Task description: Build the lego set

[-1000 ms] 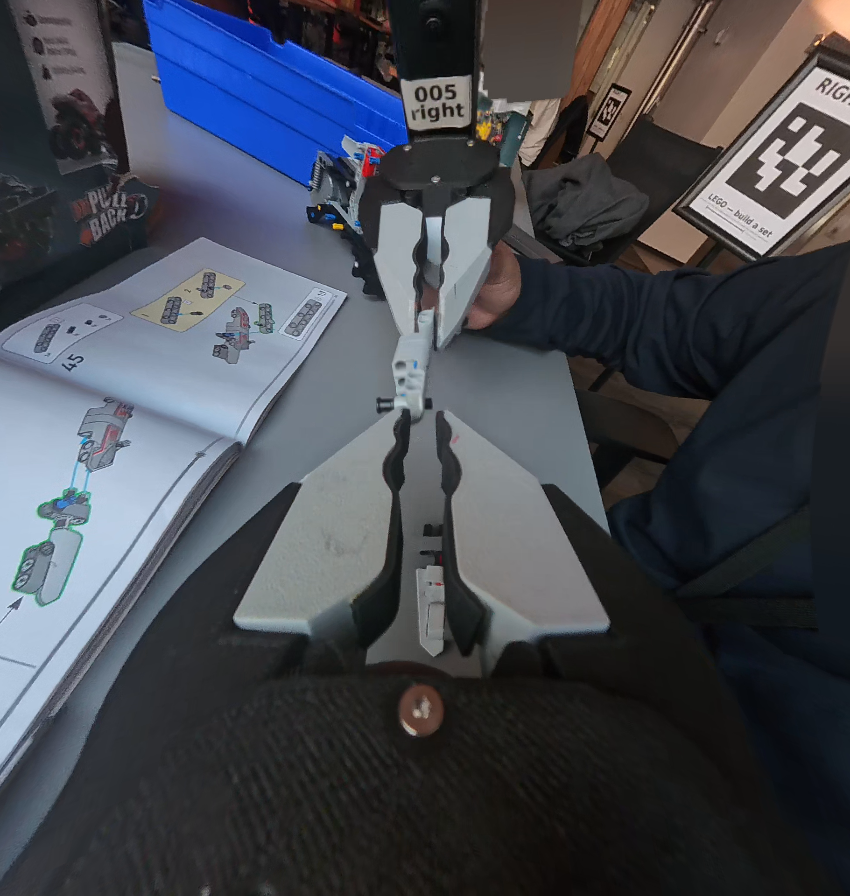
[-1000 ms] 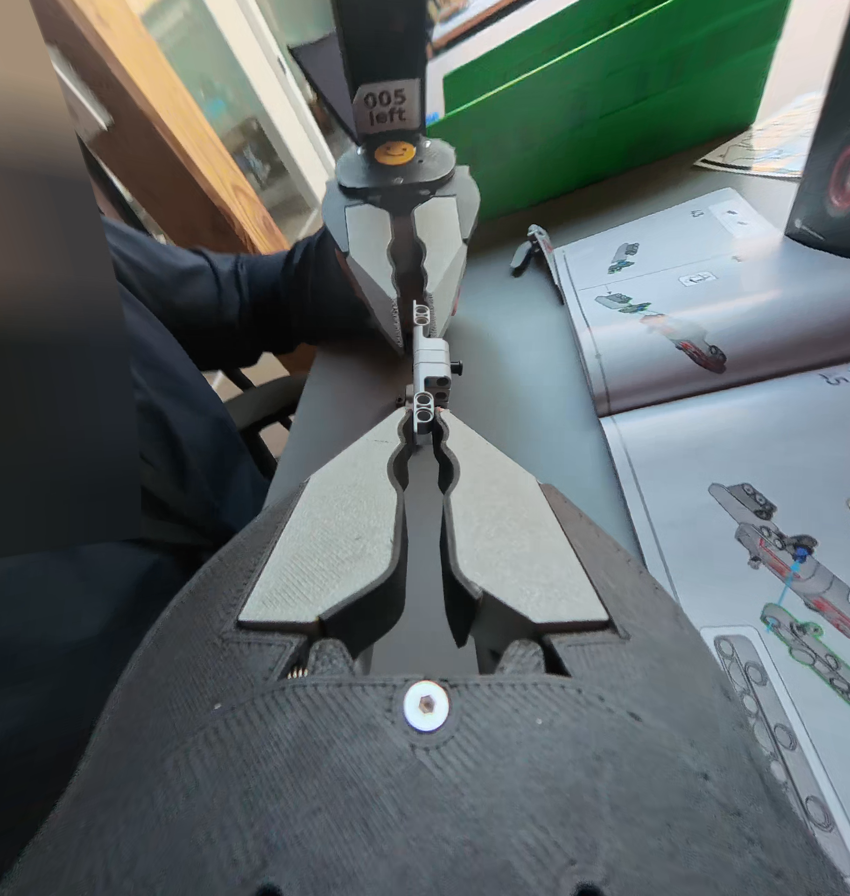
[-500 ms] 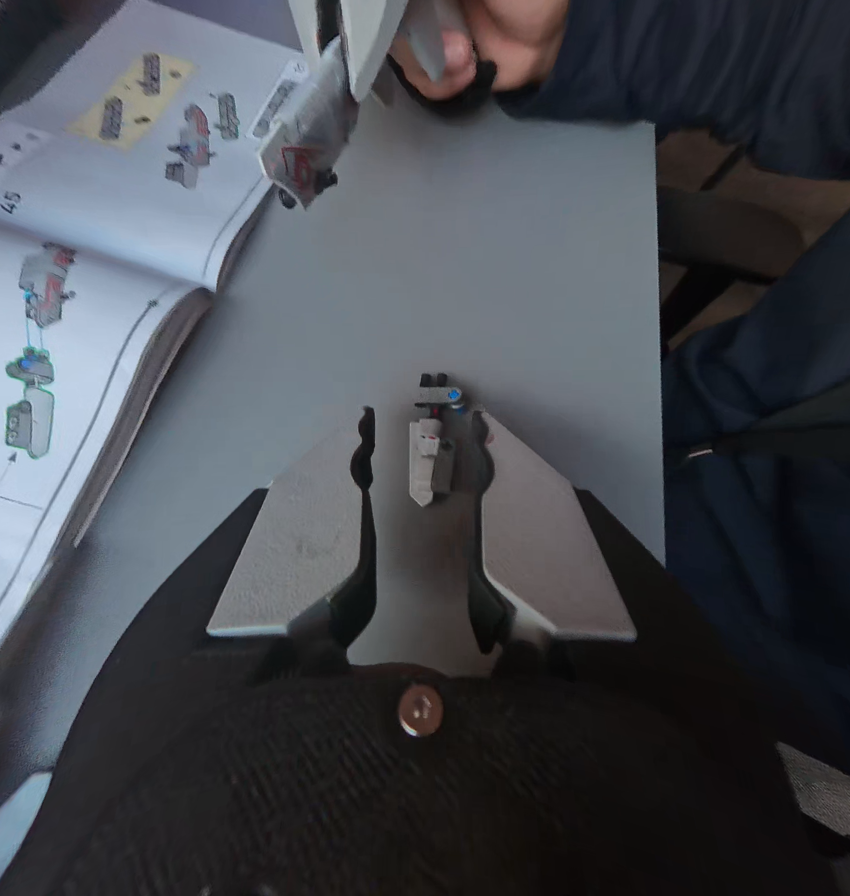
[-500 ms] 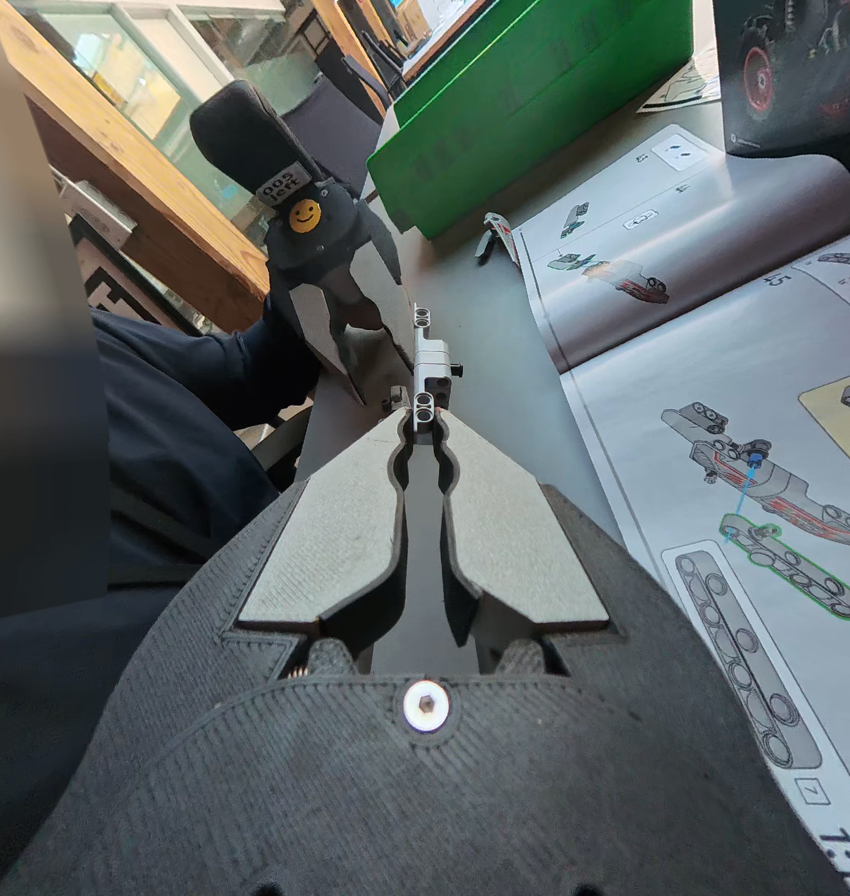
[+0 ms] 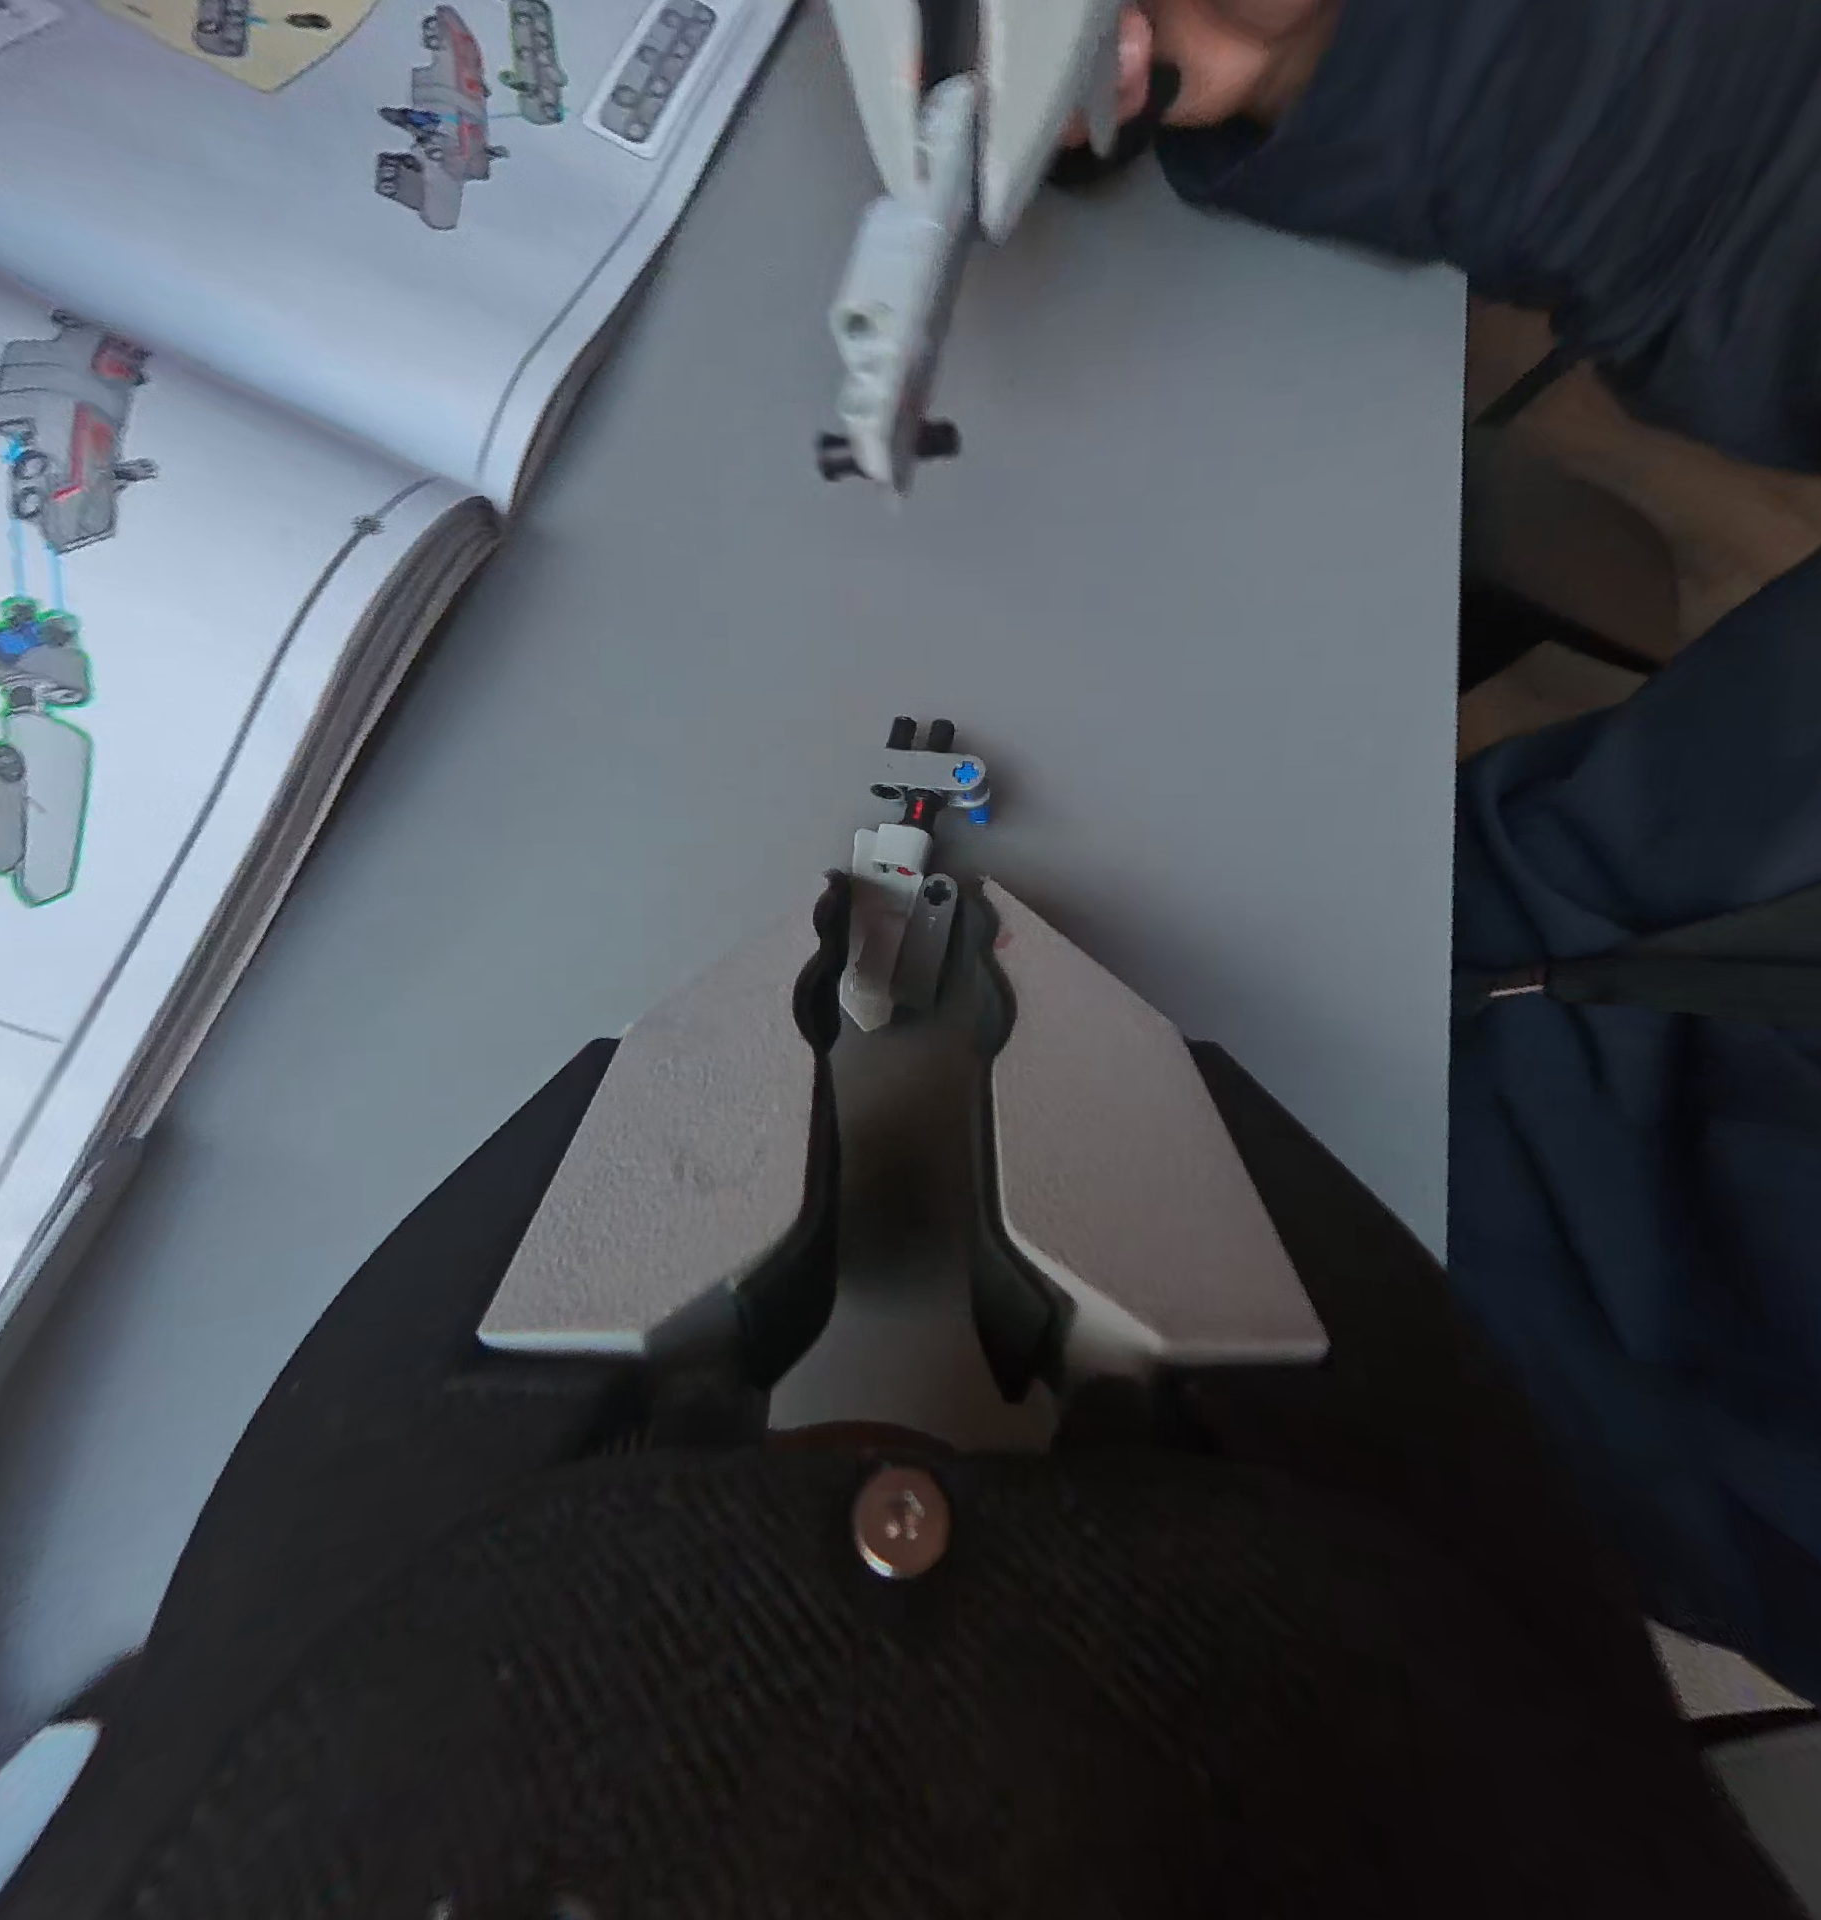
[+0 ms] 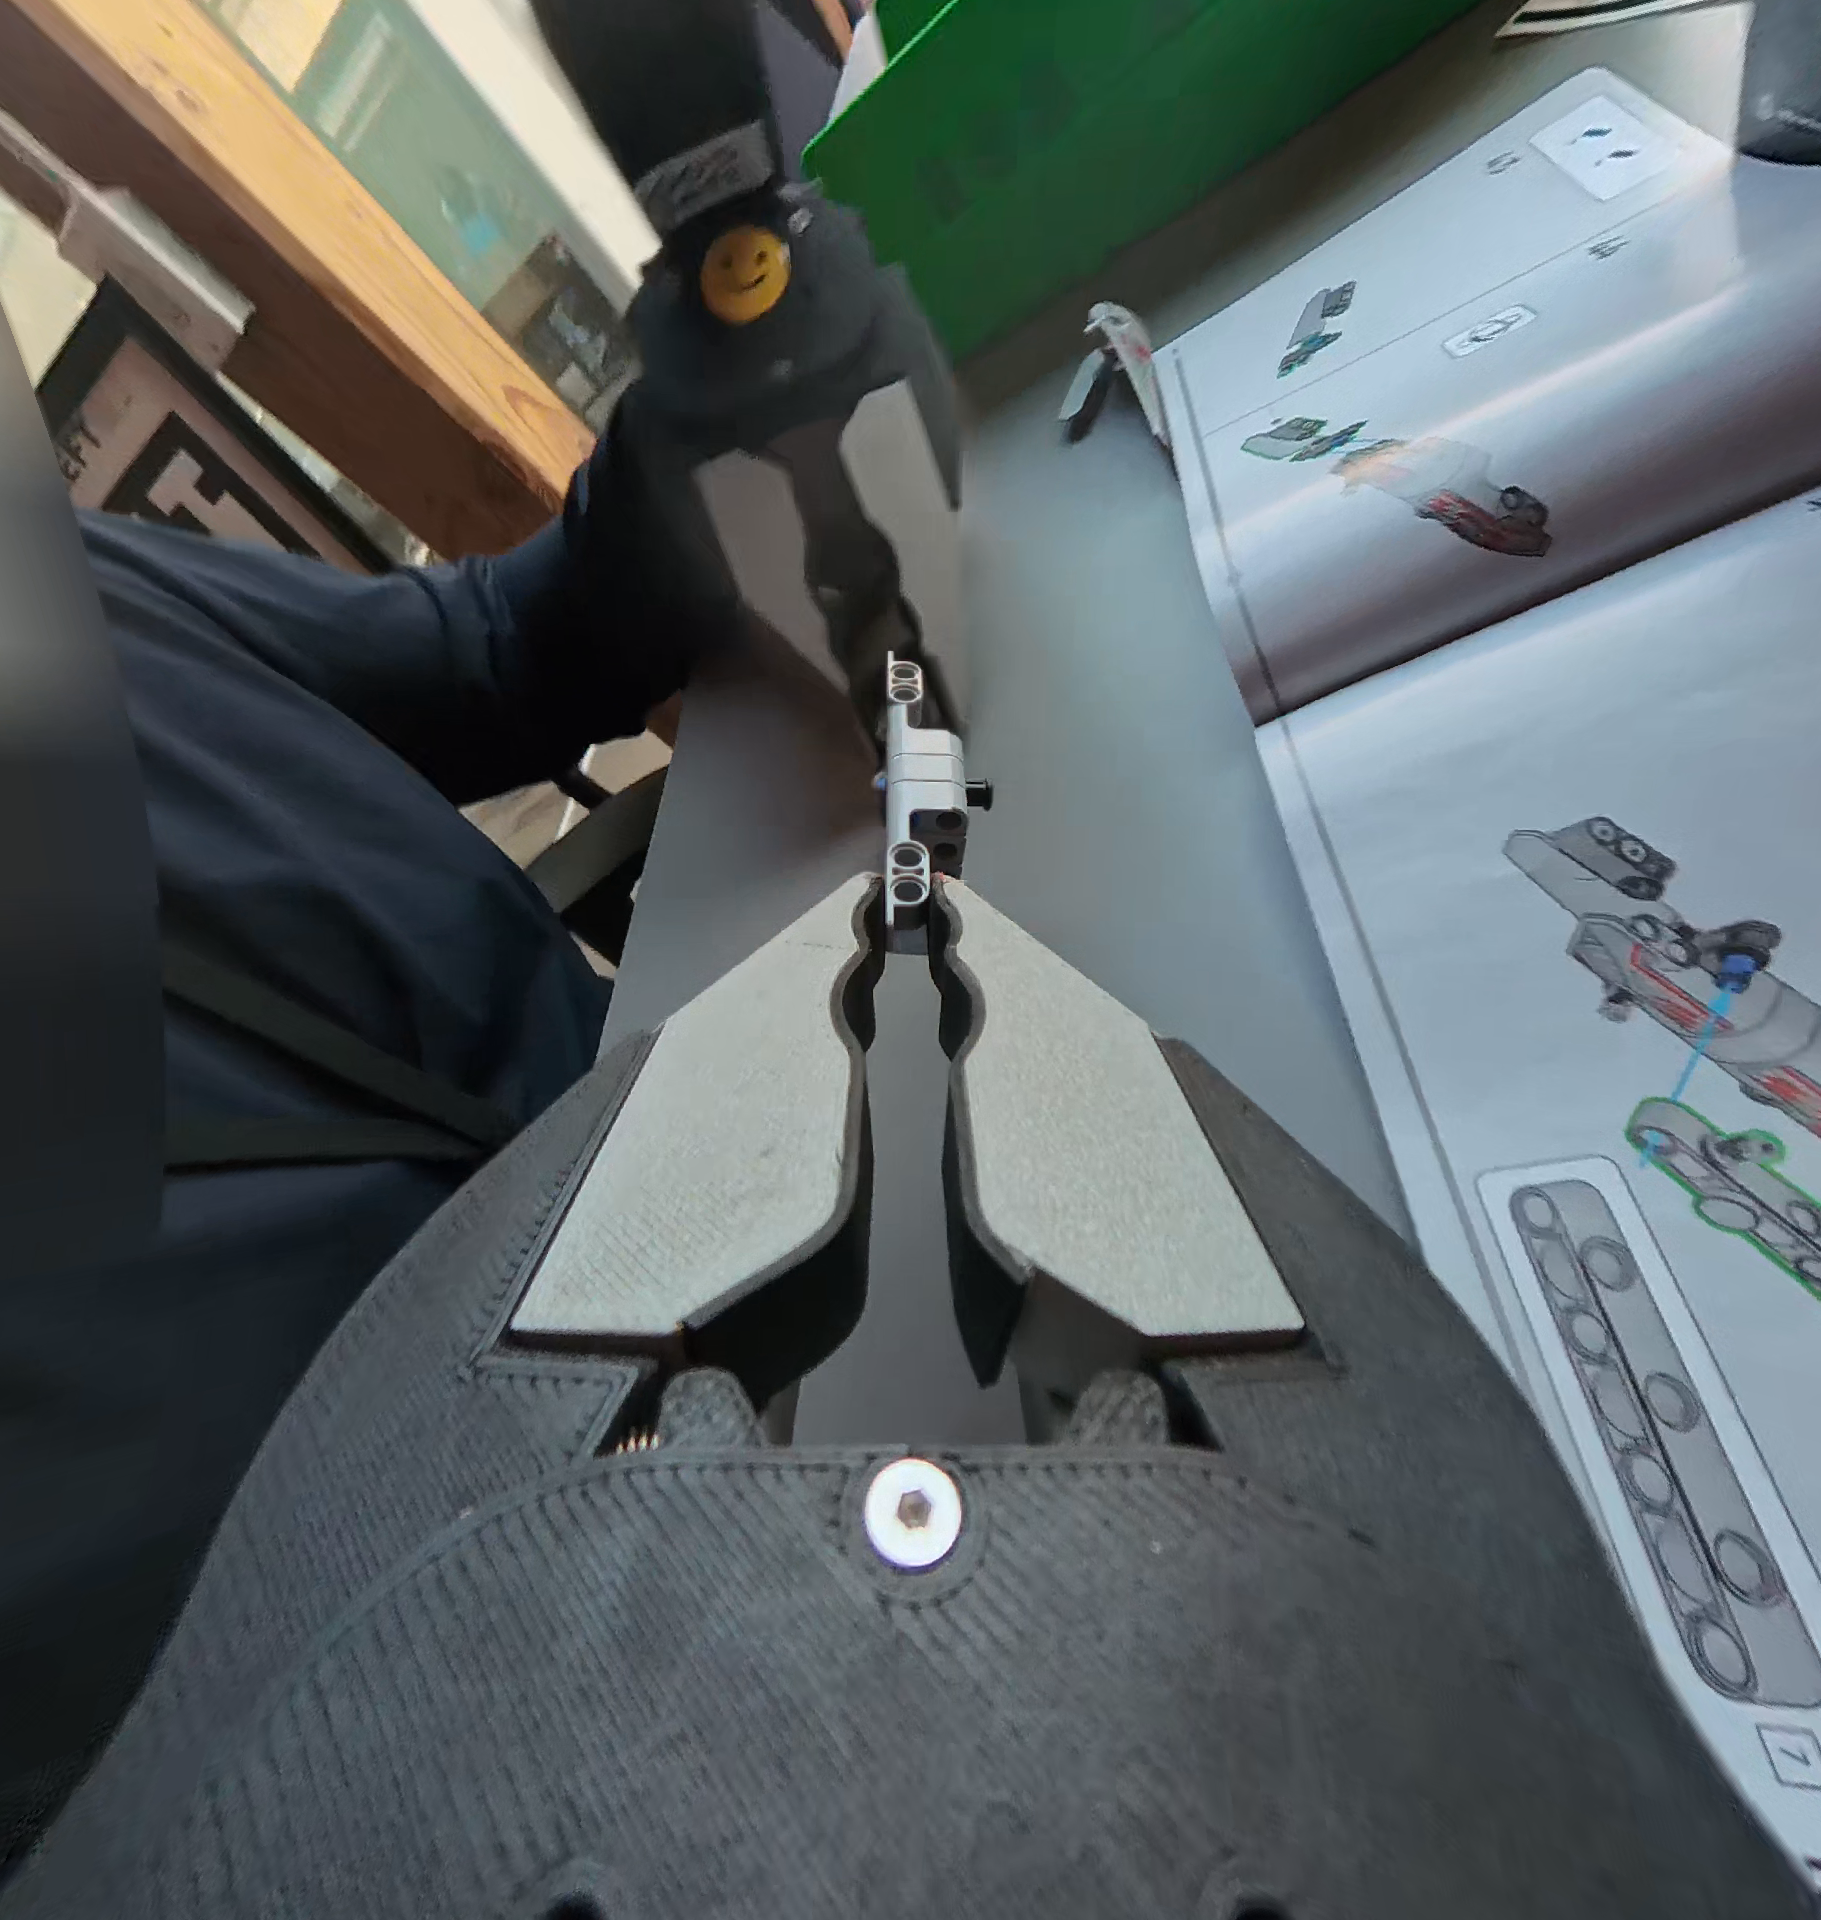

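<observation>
My left gripper (image 5: 906,899) points down at the grey table (image 5: 1197,623). Its jaws are a little apart and straddle a small sub-assembly (image 5: 911,831) that lies on the table: light grey parts with black pins, a blue pin and a red axle. My right gripper (image 6: 908,883) is shut on the end of a longer grey assembly (image 6: 921,790) with a black pin and holds it in the air. In the left wrist view the right gripper (image 5: 953,197) and its assembly (image 5: 890,343) hang above the table, farther away. The left gripper (image 6: 864,582) shows blurred in the right wrist view.
An open instruction booklet (image 5: 158,312) lies beside the work spot and also shows in the right wrist view (image 6: 1612,727). A green bin (image 6: 1145,125) and a loose part (image 6: 1098,364) sit farther back. The table edge (image 5: 1457,727) runs close by, with the person's dark sleeve (image 5: 1612,156) beyond it. One gripper's finger ends stand about 11 cm off the other's.
My left gripper let go of the grey assembly, swung down to the table, opened, and has now narrowed around the small sub-assembly. My right gripper kept its hold and lifted away.
</observation>
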The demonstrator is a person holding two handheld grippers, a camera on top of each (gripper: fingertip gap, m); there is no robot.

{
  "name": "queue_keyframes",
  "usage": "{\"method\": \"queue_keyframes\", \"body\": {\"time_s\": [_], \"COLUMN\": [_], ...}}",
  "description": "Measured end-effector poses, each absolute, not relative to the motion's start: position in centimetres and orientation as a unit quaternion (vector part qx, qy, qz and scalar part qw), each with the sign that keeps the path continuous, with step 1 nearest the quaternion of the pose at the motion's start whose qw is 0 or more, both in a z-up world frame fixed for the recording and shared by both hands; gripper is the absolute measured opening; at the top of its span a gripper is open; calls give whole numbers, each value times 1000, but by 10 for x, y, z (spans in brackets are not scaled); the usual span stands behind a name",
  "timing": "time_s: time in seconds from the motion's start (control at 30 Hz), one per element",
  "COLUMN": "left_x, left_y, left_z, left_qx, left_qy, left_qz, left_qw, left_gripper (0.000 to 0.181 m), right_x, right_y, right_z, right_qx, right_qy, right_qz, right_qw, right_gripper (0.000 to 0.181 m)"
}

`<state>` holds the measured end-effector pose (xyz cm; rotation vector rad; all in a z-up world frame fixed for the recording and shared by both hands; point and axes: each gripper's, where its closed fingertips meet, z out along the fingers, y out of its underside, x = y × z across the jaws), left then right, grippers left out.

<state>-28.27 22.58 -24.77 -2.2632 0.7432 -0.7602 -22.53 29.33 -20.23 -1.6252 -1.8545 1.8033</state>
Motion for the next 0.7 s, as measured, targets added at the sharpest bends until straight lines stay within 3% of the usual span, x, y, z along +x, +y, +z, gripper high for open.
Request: {"method": "queue_keyframes", "body": {"time_s": [0.13, 0.43, 0.7], "left_x": [-289, -280, -276], "left_y": [232, 224, 222], "left_z": [-245, -243, -245], "left_qx": [-858, -838, -839], "left_qy": [278, 337, 339], "left_qz": [-279, -255, -256], "left_qw": [330, 345, 340], "left_gripper": [18, 17, 17], "right_x": [-215, -208, -203], "right_y": [282, 262, 266], "right_z": [-210, -234, -249], "right_qx": [-476, -272, -248], "right_qy": [-691, -851, -875], "right_qz": [537, 293, 219], "right_qw": [88, 341, 354], "right_gripper": [4, 4, 15]}}
